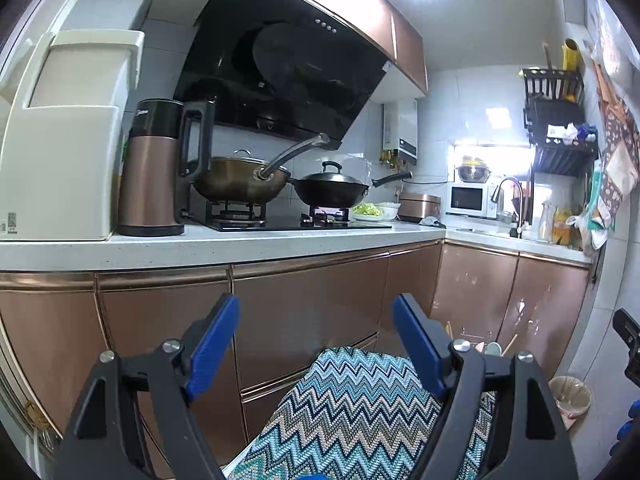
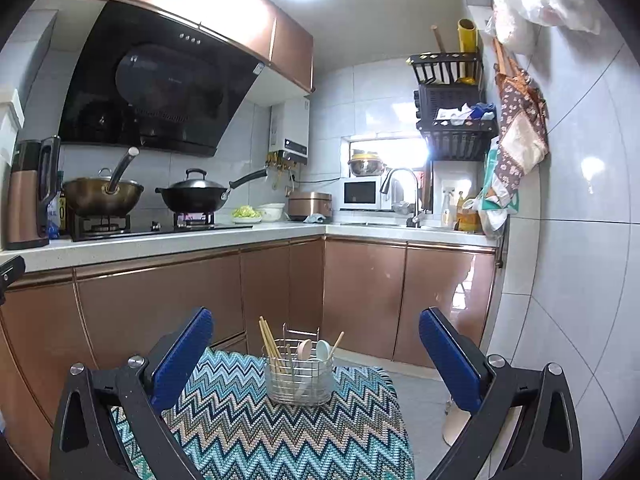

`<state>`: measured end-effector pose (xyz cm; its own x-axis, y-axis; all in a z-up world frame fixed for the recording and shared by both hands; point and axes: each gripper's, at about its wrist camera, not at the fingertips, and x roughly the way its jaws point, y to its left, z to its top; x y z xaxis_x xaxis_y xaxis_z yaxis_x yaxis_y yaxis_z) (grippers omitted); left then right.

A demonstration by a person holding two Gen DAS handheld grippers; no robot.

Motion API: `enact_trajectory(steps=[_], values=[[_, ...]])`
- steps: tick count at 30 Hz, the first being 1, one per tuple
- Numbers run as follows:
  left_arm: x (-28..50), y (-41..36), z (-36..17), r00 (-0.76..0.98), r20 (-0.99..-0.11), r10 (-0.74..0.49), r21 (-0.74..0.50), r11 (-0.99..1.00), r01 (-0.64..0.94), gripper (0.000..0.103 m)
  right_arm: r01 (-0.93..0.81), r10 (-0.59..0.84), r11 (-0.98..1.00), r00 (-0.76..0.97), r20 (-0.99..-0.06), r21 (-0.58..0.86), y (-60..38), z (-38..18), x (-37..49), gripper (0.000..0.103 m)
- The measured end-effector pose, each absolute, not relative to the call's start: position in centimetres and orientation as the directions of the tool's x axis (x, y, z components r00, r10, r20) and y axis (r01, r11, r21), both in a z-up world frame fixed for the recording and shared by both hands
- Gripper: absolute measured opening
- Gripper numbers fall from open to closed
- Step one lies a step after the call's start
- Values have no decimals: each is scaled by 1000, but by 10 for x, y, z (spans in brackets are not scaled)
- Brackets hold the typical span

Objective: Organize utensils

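Hovering level, both jaws spread, the right gripper (image 2: 316,344) and left gripper (image 1: 316,330) face the utensil holder (image 2: 299,376), well apart.

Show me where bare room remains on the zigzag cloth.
Free: the zigzag cloth in front of the wire utensil holder, toward both open grippers, and its left part. Crowded: the holder itself, packed with chopsticks and spoons.

- Cloth (image 2: 280,432) — zigzag chevrons in teal, navy, beige and white.
- Left tool (image 1: 316,344) and right tool (image 2: 316,356) — black frames, blue finger pads.
- Utensil holder (image 2: 299,376) — silver wire; chopsticks (image 2: 267,340) pale wood.
- Cabinets (image 2: 360,292) — glossy copper-brown.
- Worktop (image 2: 168,242) — white, speckled.
- Kettle (image 1: 154,168) — bronze and black.
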<state>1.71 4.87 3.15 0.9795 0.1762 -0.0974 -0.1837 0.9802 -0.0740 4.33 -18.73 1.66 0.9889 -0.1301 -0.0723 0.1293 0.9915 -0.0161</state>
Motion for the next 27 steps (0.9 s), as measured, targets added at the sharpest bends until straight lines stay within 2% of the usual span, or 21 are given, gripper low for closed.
enact_trajectory(steps=[11, 27], values=[[1, 50, 35, 979, -81, 185, -58, 980, -190, 78, 158, -159, 987, 987, -24, -26, -186, 23, 16, 103], [-3, 41, 35, 981, -81, 177, -32, 983, -180, 78, 199, -199, 979, 980, -13, -39, -190, 24, 2, 103]])
